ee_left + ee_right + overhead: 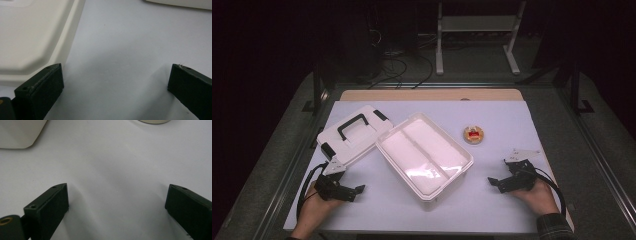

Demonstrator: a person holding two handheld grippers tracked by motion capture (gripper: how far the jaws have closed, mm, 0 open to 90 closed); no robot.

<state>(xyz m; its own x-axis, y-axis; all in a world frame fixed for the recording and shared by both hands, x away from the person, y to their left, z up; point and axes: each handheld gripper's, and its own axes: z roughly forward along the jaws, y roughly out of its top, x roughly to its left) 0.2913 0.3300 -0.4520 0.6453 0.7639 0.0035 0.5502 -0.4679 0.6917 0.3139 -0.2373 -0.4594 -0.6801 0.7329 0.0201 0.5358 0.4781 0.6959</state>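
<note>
An open white box [424, 152] with a divider down its middle sits at the table's centre, turned at an angle. Its white lid [354, 132] with a black handle and black clasps lies to its left, overlapping the box's far left corner. A small round wooden disc with a red piece on it [473, 134] rests right of the box. My left gripper [357, 190] lies open on the table near the front left, the lid's corner [32, 42] just beyond its left jaw. My right gripper [492, 182] lies open at the front right, the box's corner [20, 132] ahead on its left.
A white mat [512, 200] covers the wooden table [432, 94]. Beyond the table's far edge are a dark floor with cables [397, 65] and a white metal stand [477, 30].
</note>
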